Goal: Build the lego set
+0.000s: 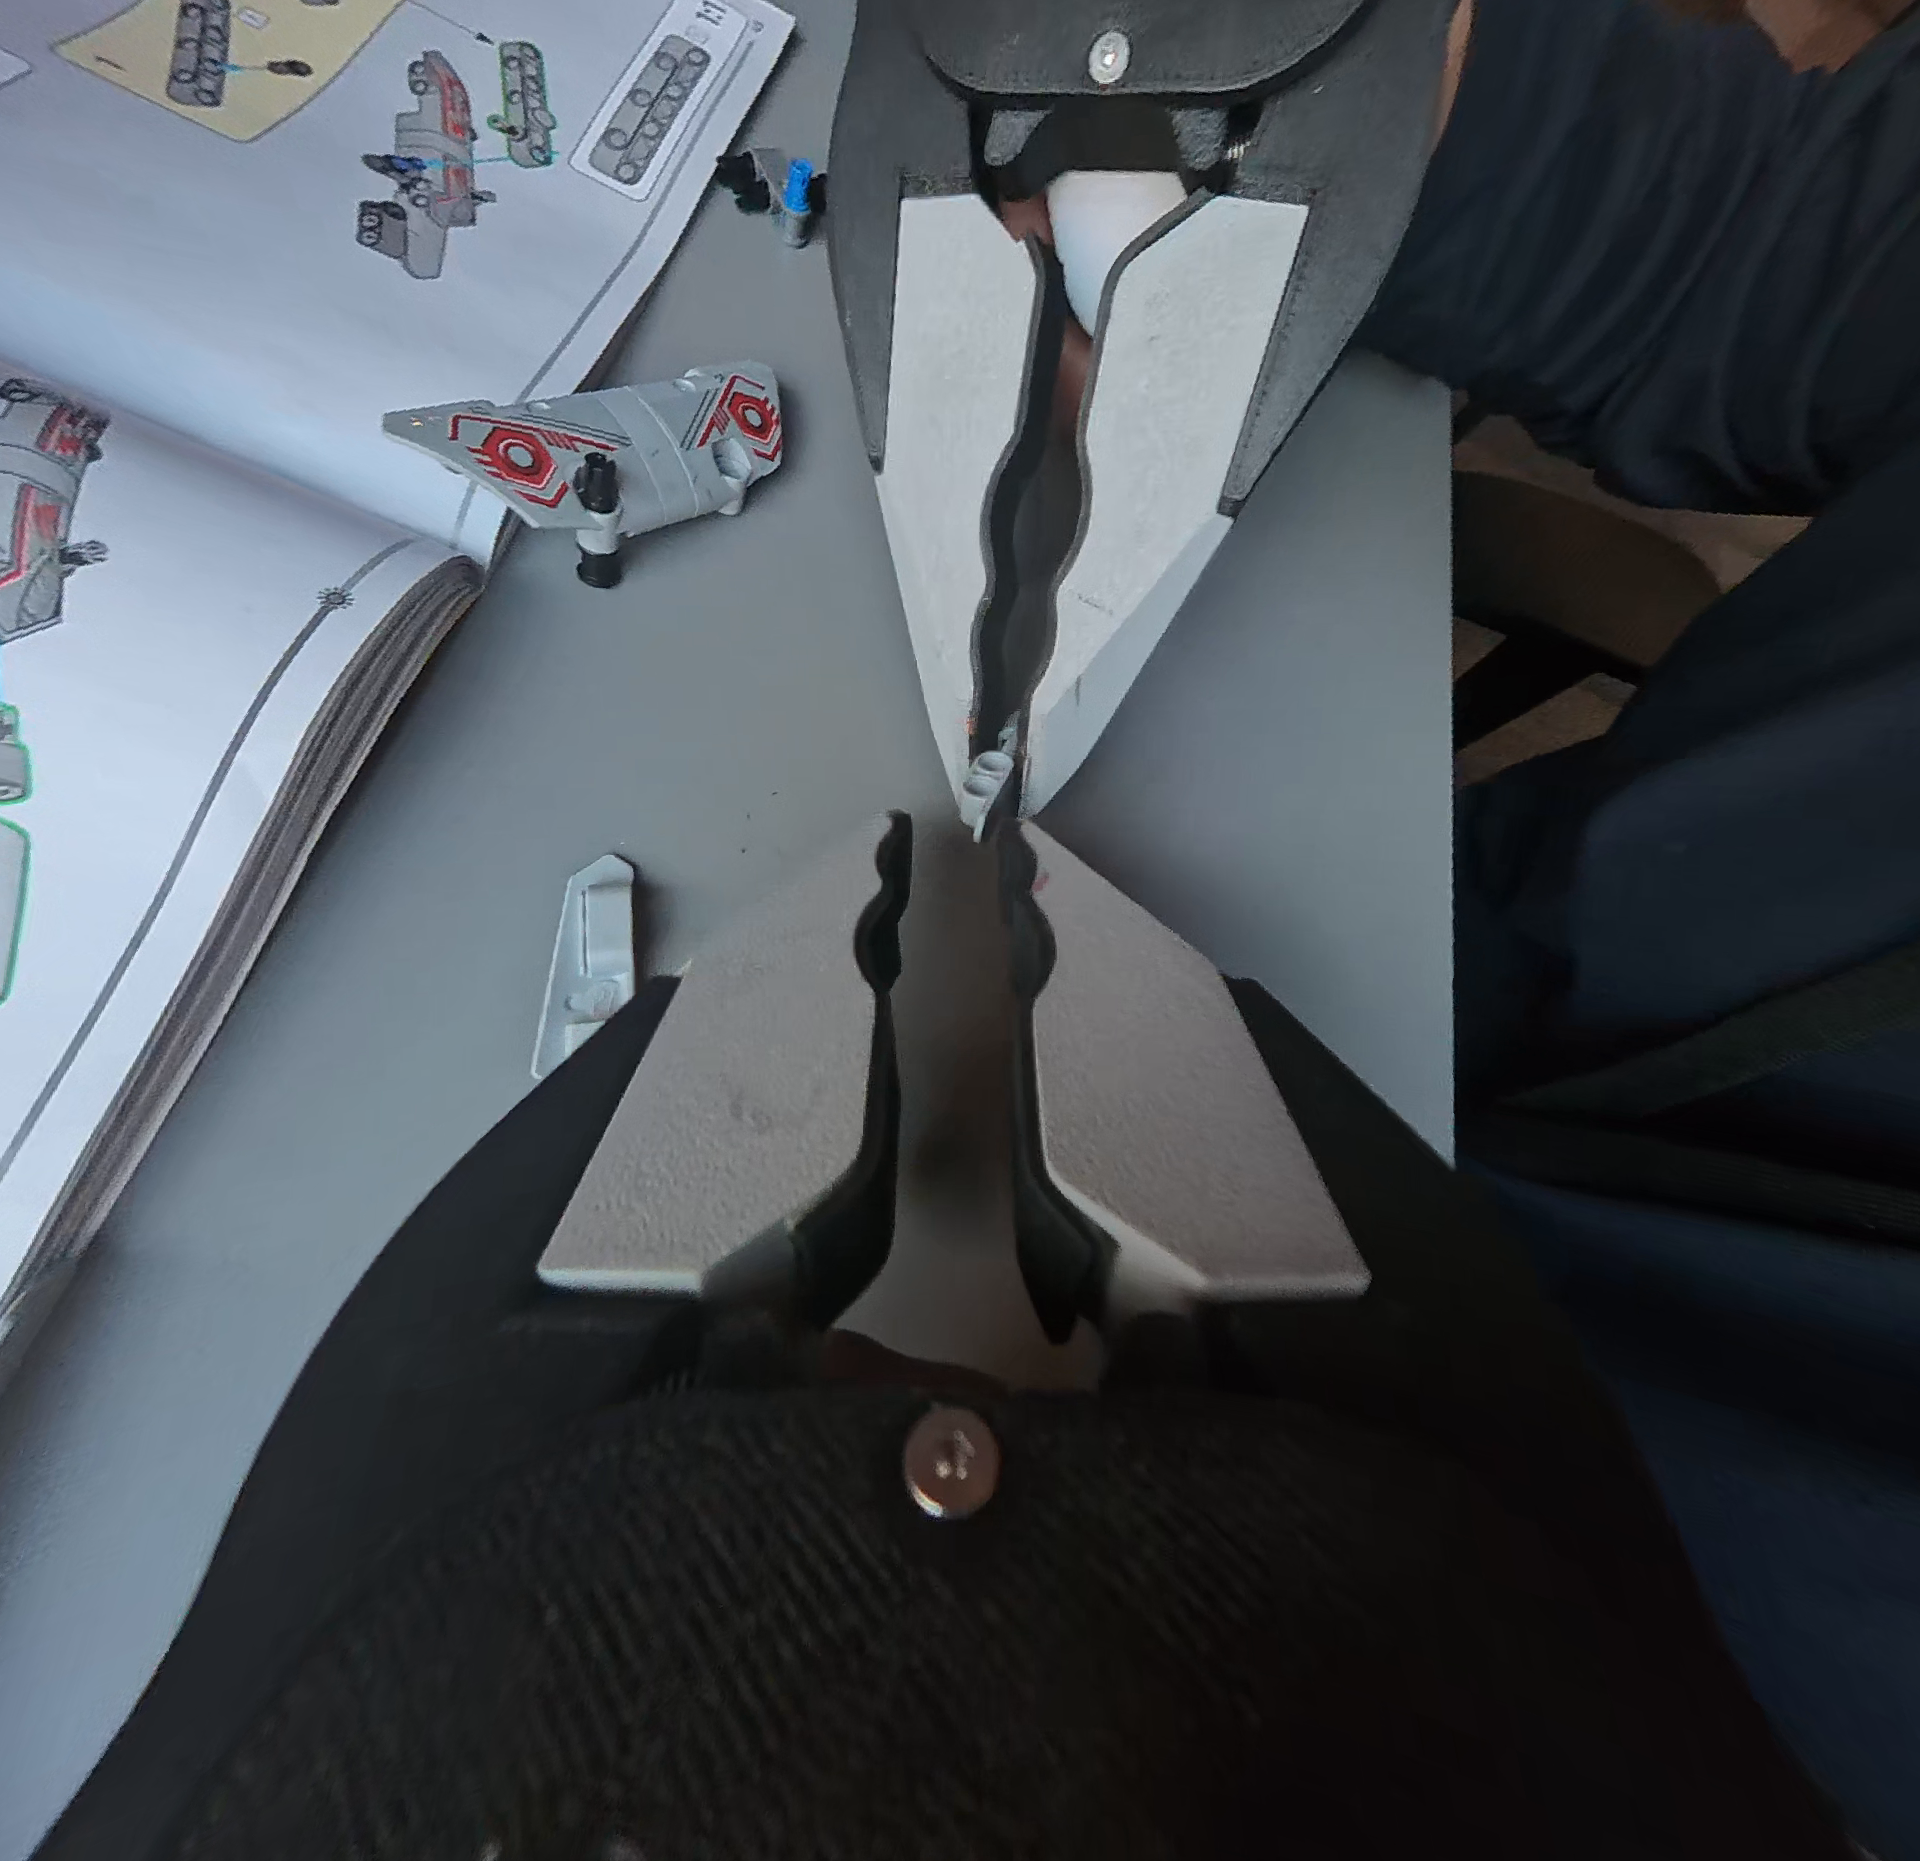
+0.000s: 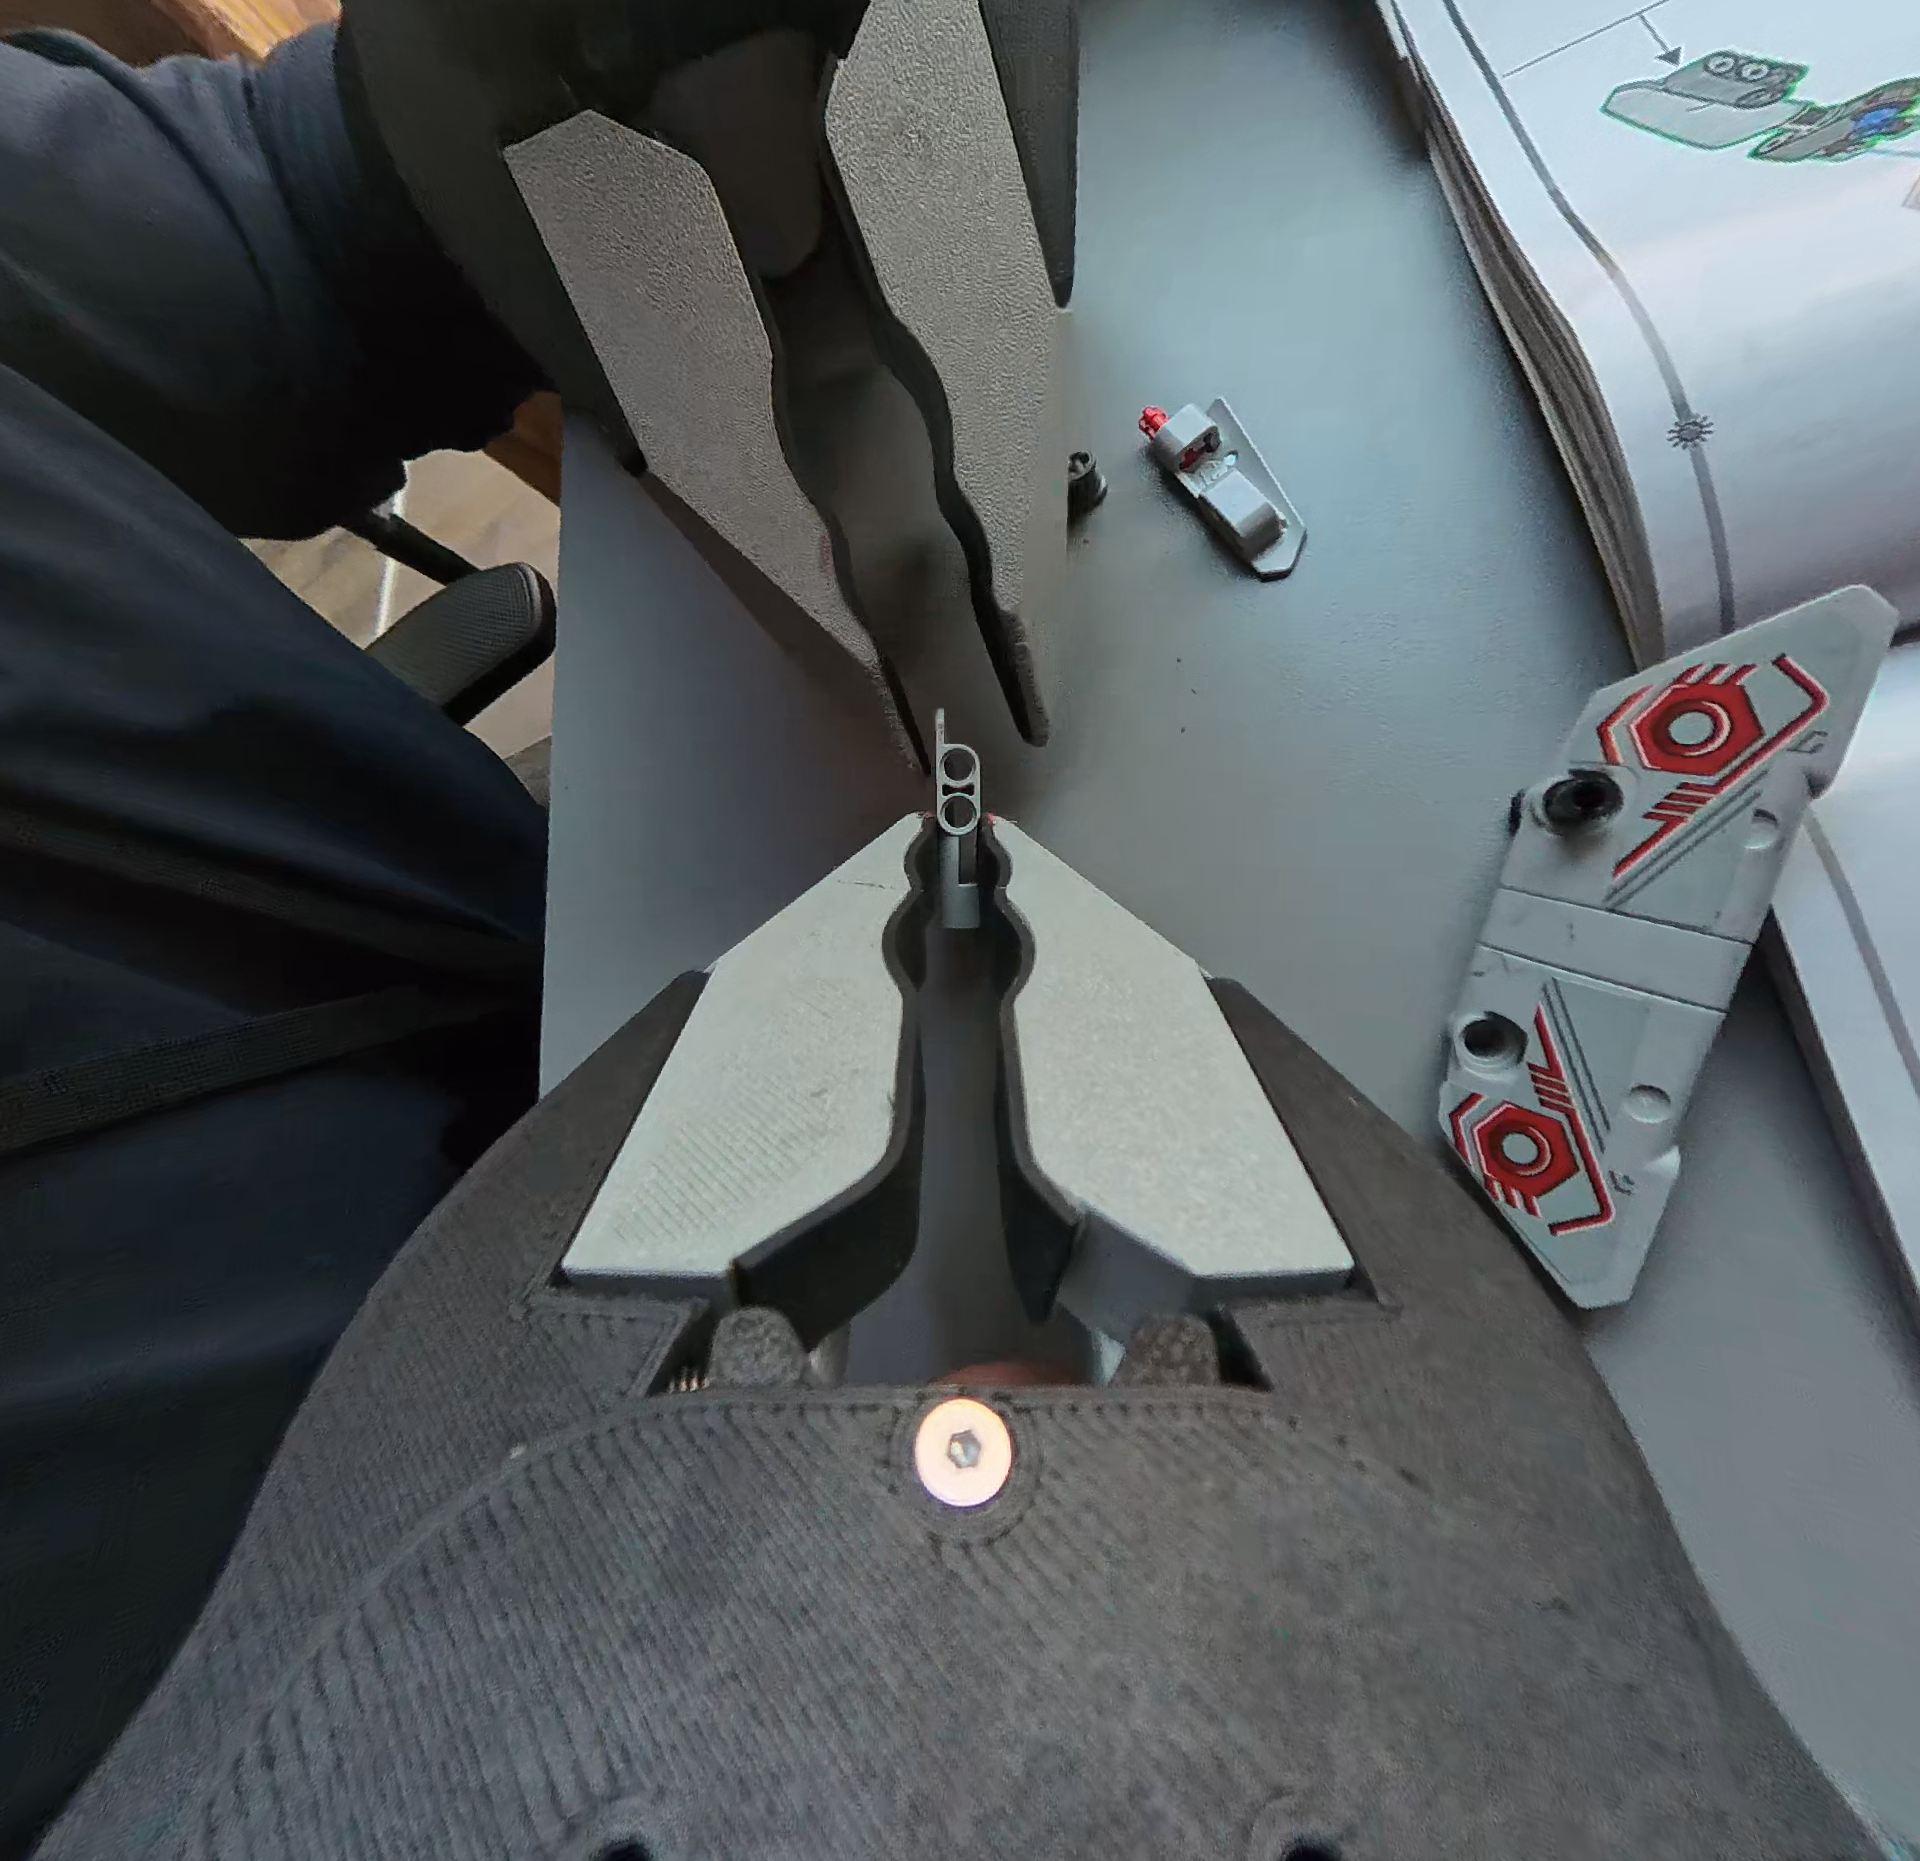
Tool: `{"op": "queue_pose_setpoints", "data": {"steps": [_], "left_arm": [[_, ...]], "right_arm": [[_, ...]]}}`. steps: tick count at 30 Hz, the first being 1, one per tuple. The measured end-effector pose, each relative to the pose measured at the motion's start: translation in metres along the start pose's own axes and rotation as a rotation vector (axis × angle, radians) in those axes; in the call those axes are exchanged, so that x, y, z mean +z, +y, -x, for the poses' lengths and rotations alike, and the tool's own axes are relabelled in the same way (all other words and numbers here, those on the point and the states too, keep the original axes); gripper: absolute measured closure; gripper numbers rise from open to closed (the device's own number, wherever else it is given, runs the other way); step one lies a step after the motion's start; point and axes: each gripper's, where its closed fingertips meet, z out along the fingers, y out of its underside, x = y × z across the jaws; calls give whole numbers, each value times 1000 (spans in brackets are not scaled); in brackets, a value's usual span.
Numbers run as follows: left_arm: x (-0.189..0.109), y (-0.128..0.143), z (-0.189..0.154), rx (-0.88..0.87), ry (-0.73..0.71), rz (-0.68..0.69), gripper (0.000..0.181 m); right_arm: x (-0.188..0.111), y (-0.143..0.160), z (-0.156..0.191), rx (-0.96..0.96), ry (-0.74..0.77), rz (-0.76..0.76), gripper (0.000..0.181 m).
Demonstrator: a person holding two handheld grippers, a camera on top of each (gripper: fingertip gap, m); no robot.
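A grey table [image 1: 727, 731] fills both views, with the person's dark sleeve and clothing [image 1: 1662, 253] along its edge. An open instruction booklet [image 1: 208, 461] lies on the left of the left wrist view; in the right wrist view its thick page stack [image 2: 1704, 253] runs along the right side.

The two grippers meet tip to tip over the bare middle of the table. The right gripper [image 2: 958, 832] is closed on a small grey lego connector [image 2: 956, 835] with two round holes stacked at its end; the piece stands out just past the fingertips. In the left wrist view the same connector [image 1: 987, 777] shows at the tip of the right gripper coming in from the far side. The left gripper [image 1: 951, 835] stands with a narrow gap between its fingers, and its tips come right up to the connector. Whether they touch it cannot be told. In the right wrist view the left gripper's fingers [image 2: 935, 357] hide the table behind them.

A grey winged panel assembly with red hexagon markings [image 1: 613, 440] lies just beside the booklet's edge; in the right wrist view it [image 2: 1642, 928] sits at the right, one end resting on the booklet. A smaller plain grey panel [image 1: 592, 949] lies near the left gripper, partly covered by its body. In the right wrist view a grey panel with a red pin at one end [image 2: 1226, 481] lies farther off, with a small black pin [image 2: 1086, 476] just beside it. A small grey piece with a blue pin [image 1: 784, 185] lies at the booklet's far corner.
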Motion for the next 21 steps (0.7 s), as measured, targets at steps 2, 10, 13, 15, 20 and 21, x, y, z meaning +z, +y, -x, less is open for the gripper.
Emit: {"op": "queue_pose_setpoints", "data": {"steps": [2,10,13,15,20,21], "left_arm": [[1,2,0,5,-2,14,164],[-13,3,4,55,-43,28,174],[-47,-18,29,44,-193,-88,161],[-66,-22,52,33,-331,-126,162],[-54,-8,61,11,-358,-47,161],[-50,-5,61,19,-362,-27,161]], "right_arm": [[1,-1,1,-5,-5,-3,178],[1,2,2,-17,4,13,178],[-5,-1,-5,-16,44,-3,178],[-10,-5,-6,-10,51,-25,178],[-12,-6,-7,-11,59,-24,178],[-11,-4,-7,-13,61,-15,178]]}}
